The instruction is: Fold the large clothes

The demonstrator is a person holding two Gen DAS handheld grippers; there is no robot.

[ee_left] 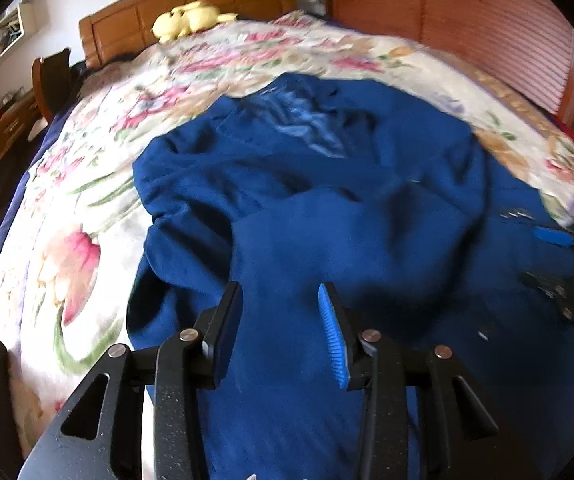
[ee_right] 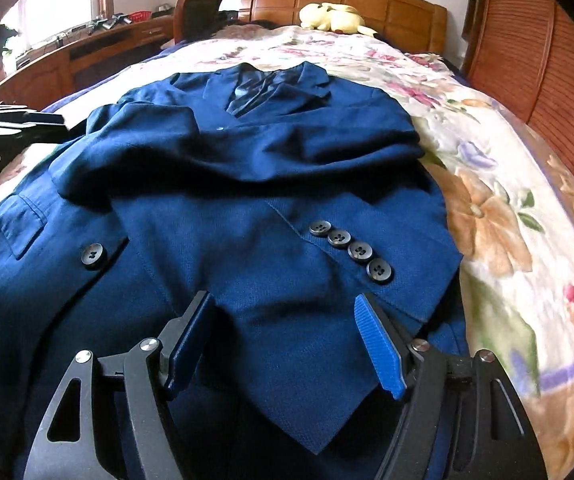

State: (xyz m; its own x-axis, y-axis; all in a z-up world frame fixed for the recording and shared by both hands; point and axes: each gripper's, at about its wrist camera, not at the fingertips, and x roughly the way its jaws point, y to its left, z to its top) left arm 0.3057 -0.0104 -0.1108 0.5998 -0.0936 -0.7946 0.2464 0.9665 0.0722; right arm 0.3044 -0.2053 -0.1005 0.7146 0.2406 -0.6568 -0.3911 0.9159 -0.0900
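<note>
Blue jacket (ee_right: 271, 208) front-up on bed (ee_right: 499, 184), collar far. Both sleeves crossed over chest: first folds look done. Body fold left. Left tool (ee_left: 281, 332), right tool (ee_right: 287, 344): jaws apart, empty.

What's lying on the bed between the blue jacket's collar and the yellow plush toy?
Only bare floral bedspread separates the jacket collar from the plush toy, clearest in the right wrist view.
</note>
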